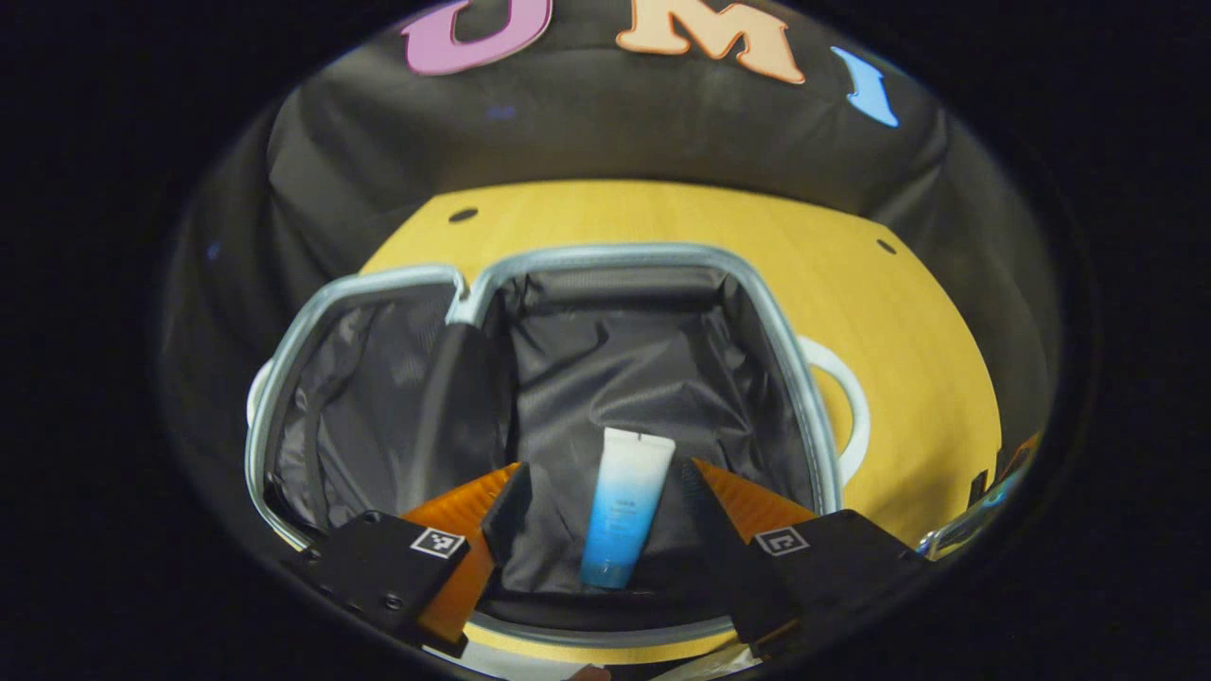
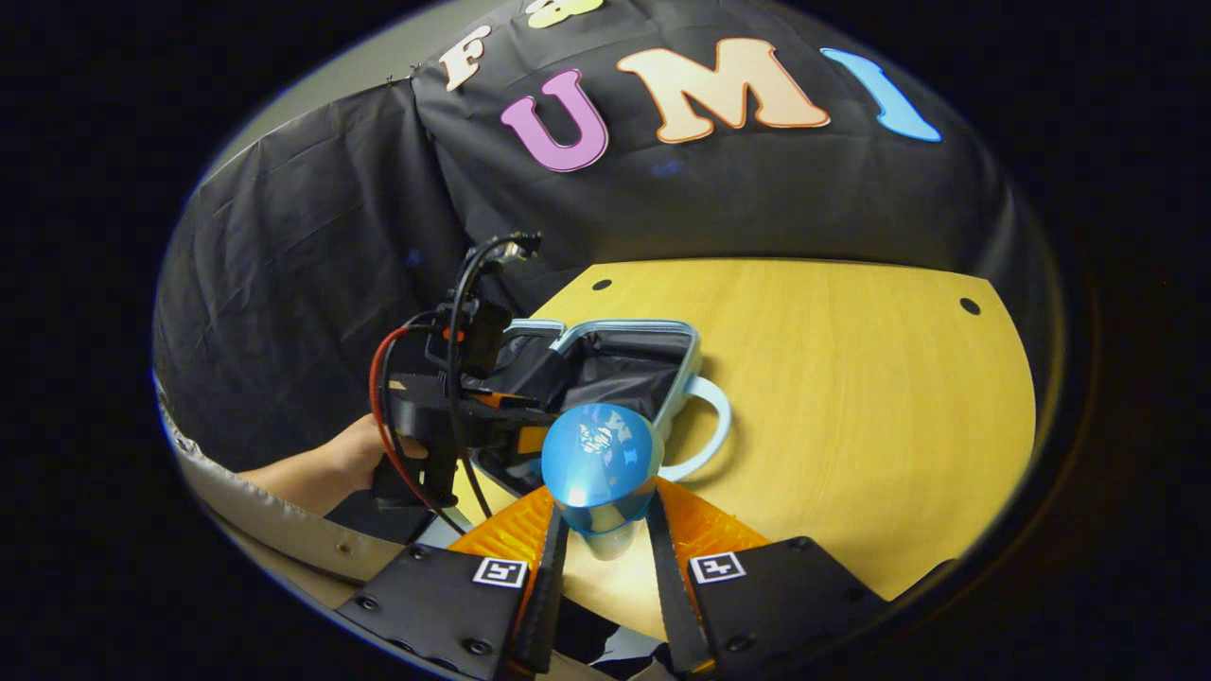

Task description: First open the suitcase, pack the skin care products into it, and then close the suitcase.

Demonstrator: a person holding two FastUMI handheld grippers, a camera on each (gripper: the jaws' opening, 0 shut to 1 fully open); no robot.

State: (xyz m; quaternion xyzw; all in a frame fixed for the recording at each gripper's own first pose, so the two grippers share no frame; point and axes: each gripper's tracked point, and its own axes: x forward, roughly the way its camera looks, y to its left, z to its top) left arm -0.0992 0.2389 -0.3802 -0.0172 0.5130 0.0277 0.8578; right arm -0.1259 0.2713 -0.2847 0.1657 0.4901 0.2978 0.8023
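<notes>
My left camera looks down close into the open suitcase [image 1: 605, 378]; my right looks from farther back at the same suitcase [image 2: 605, 364].

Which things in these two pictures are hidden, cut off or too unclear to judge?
- Left gripper view: the tube's print is too small to read; the suitcase's near rim is covered by the left gripper.
- Right gripper view: the blue jar's lower part sits hidden between the right gripper's fingers; the other gripper blocks part of the suitcase interior, so its contents cannot be told there.
</notes>
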